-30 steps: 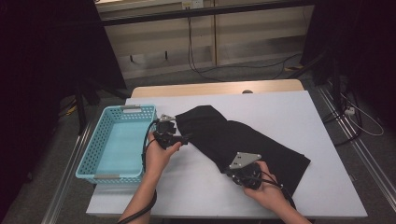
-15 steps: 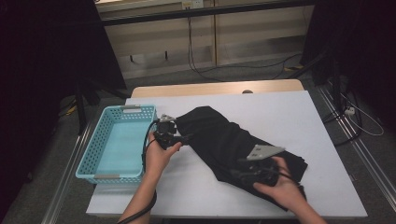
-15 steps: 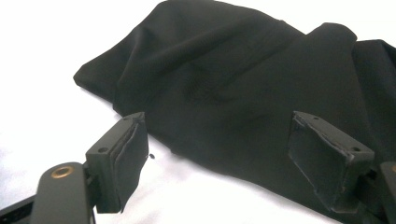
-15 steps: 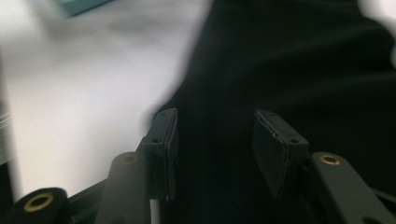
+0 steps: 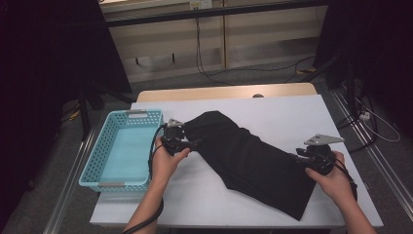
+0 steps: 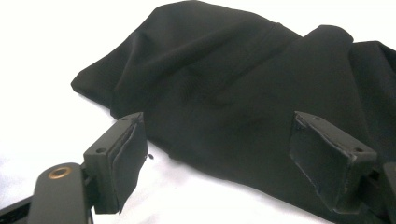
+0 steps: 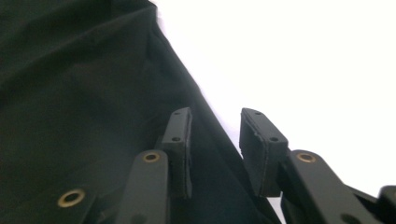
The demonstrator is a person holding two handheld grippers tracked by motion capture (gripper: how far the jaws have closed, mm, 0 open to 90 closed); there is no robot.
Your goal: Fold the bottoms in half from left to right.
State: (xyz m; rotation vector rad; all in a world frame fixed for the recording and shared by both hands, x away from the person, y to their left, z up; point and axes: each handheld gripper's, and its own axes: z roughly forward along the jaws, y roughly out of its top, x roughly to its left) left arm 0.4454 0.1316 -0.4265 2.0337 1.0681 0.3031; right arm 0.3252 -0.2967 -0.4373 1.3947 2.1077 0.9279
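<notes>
**Right gripper off the middle of the cloth, now at its right edge**

- Black garment [image 5: 248, 158] lies spread diagonally on the white table [image 5: 292, 112], upper-left end just beside the blue basket [image 5: 104, 156], lower-right end near the table's front edge. It looks more stretched out than a second ago, when it sat bunched further in.
- Right gripper [image 5: 299, 155] has travelled from the middle of the cloth out to its right-hand side. Its jaws have just been opening, then closing part-way. In the right gripper view the gripper [image 7: 215, 140] shows a clear gap between the pads, with the cloth's edge running under and between them, but the pads aren't pressing on it. So: released, straddling the edge.
- Left gripper [image 5: 191, 143] hasn't moved. It sits at the garment's upper-left end; in the left gripper view the gripper [image 6: 219, 154] has its jaws spread wide with fabric lying between the pads, no pinch visible. Also released.

Read: this looks like a re-grip step. Right hand has let go and is lining up on the outer edge, probably to flatten or fold. Nothing is held right now, so the cloth stays put until one side clamps. Risk: the right pads catch only the top layer at that edge.
</notes>
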